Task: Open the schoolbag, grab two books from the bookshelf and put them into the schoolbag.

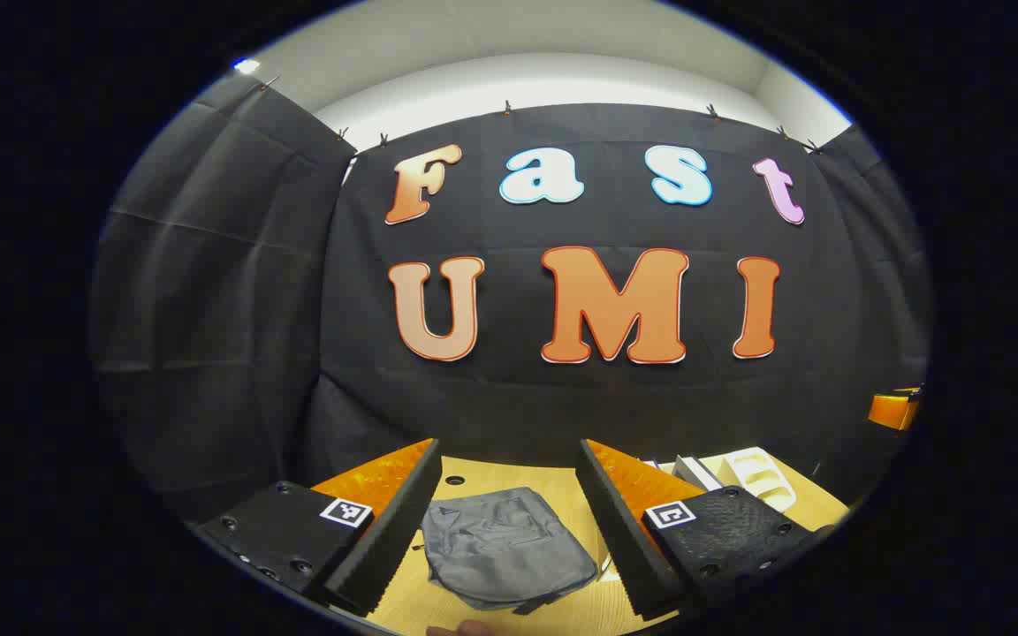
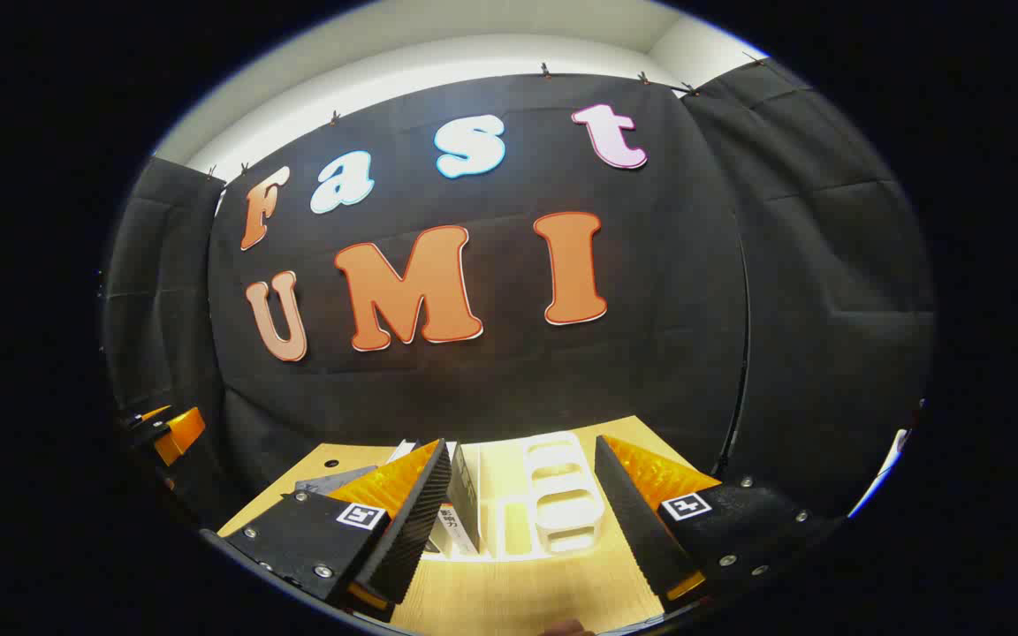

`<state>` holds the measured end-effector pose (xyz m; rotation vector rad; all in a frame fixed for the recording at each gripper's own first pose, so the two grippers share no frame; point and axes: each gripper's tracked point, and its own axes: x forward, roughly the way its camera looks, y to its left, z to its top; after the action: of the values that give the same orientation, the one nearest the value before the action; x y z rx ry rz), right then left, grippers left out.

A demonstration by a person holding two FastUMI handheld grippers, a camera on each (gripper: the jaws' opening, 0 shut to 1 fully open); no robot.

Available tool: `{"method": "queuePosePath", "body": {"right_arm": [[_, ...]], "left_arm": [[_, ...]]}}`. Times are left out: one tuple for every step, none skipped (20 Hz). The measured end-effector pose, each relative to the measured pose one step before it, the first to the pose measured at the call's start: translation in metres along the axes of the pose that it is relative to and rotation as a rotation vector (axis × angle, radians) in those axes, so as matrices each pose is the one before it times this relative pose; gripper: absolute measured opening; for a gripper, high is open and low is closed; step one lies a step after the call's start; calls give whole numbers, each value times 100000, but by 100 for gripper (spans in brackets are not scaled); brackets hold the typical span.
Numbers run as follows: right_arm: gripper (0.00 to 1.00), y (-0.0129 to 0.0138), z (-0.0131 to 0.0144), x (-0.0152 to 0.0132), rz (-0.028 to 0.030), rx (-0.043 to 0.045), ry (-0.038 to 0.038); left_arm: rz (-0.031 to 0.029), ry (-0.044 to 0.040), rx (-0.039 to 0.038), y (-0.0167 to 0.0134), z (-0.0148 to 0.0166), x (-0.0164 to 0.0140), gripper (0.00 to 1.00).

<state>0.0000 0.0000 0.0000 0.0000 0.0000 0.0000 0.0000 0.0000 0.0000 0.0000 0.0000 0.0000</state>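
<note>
A grey schoolbag [image 1: 505, 548] lies flat on the wooden table [image 1: 465, 473], framed between the fingers of my left gripper [image 1: 509, 526], which is open and held above it with nothing in its grasp. To the right stands a white bookshelf [image 1: 761, 477] with books [image 1: 693, 473] leaning beside it. In the right gripper view the white bookshelf [image 2: 562, 495] sits ahead between the fingers of my right gripper [image 2: 522, 521], also open and holding nothing. Upright books [image 2: 460, 512] stand at the shelf's left end, close to the left finger. A corner of the schoolbag [image 2: 332, 481] peeks out at the left.
Black cloth walls close the booth at the back and sides. The other gripper [image 2: 169, 433] shows at the far left edge of the right gripper view, and at the right edge [image 1: 893, 408] of the left gripper view. Bare table [image 2: 518, 592] lies in front of the shelf.
</note>
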Motion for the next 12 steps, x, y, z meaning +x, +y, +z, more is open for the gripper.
{"method": "queuePosePath", "body": {"right_arm": [[98,202,-50,220,-95,803,1174],[100,624,38,211,1733,1631,234],[100,670,48,140,2333,1853,633],[100,315,-95,-22,974,1561,1295],[97,-369,-183,-15,-55,262,407],[98,-343,147,-78,-1747,-709,-446],[100,-392,210,85,-2049,-1383,-1277],[97,-350,194,173,-2351,-1023,-846],[100,-222,-25,-69,-1721,-428,-206],[97,-69,-87,-319,-1490,-176,-311],[100,-36,-24,-212,-1565,-270,-437],[97,-102,-170,-136,-1723,-465,-427]], "left_arm": [[1312,-891,2098,317,-87,-355,96],[1209,-858,1267,22,-101,-474,96],[1120,-815,-349,74,79,-338,97],[-517,597,-920,-416,-323,-119,96],[-1562,1621,-1145,-617,-334,-16,96],[-1644,1857,-452,-422,-357,94,96],[-865,655,-40,-142,32,506,97],[-375,293,295,51,-215,516,96],[-703,-111,421,67,169,581,96],[-1625,-683,434,-187,405,420,96],[-1443,-466,523,-32,293,469,96],[-1042,350,680,159,-9,360,96]]}}
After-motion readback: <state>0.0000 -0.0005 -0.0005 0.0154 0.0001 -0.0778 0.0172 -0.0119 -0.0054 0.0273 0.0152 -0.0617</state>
